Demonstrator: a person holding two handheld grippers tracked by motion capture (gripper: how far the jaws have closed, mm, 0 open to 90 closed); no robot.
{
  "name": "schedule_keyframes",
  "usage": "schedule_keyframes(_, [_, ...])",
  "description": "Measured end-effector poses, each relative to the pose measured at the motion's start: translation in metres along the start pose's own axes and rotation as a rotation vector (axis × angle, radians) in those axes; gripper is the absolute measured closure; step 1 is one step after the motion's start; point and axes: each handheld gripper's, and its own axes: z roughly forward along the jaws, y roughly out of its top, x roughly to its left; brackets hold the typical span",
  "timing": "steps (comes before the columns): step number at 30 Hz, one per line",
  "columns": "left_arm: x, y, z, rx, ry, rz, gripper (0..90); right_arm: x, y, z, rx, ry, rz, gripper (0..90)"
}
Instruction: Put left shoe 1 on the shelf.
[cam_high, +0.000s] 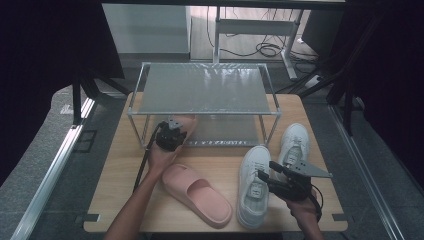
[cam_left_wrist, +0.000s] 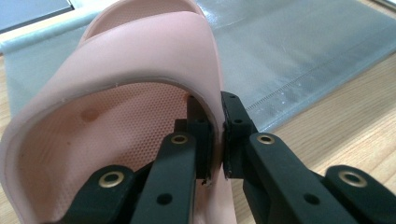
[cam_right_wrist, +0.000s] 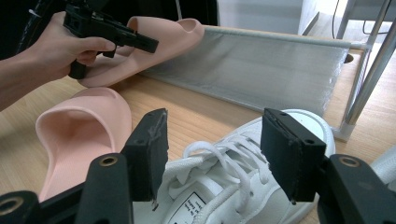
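Note:
My left gripper (cam_high: 176, 129) is shut on the strap edge of a pink slipper (cam_high: 189, 121), which it holds tilted at the front left of the metal shoe rack's (cam_high: 205, 90) lower shelf. In the left gripper view the jaws (cam_left_wrist: 218, 140) pinch the strap of that slipper (cam_left_wrist: 130, 70) over the shelf (cam_left_wrist: 303, 42). A second pink slipper (cam_high: 197, 195) lies on the table. My right gripper (cam_high: 266, 171) is open, its jaws (cam_right_wrist: 215, 144) standing on either side of the laces of a white sneaker (cam_right_wrist: 224, 186) without pressing on it.
The other white sneaker (cam_high: 294, 142) lies beside the rack's right front leg (cam_high: 272, 127). The wooden table (cam_high: 120, 170) ends close behind my hands. The rack's top shelf overhangs the lower one. The loose slipper (cam_right_wrist: 79, 135) sits just left of the sneaker.

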Motion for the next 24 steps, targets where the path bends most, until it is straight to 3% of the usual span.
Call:
schedule_keyframes(12, [-0.004,0.004,0.01,0.016,0.019,0.011,82.7,0.0,0.0,0.0,0.0,0.0,0.0,42.3])
schedule_keyframes(15, [-0.005,0.003,0.011,0.019,0.039,0.01,71.3,0.0,0.0,-0.001,0.0,0.0,-0.001,42.3])
schedule_keyframes(16, [-0.003,0.003,0.01,0.026,0.019,0.008,71.3,0.0,0.0,-0.001,0.0,0.0,-0.001,42.3])
schedule_keyframes(19, [-0.005,0.004,0.006,0.027,0.014,0.02,56.9,-0.001,0.0,-0.001,-0.001,-0.001,0.002,42.2])
schedule_keyframes(24, [-0.004,0.002,-0.017,0.021,-0.025,0.033,53.5,0.0,0.0,-0.001,-0.003,-0.003,-0.001,42.3])
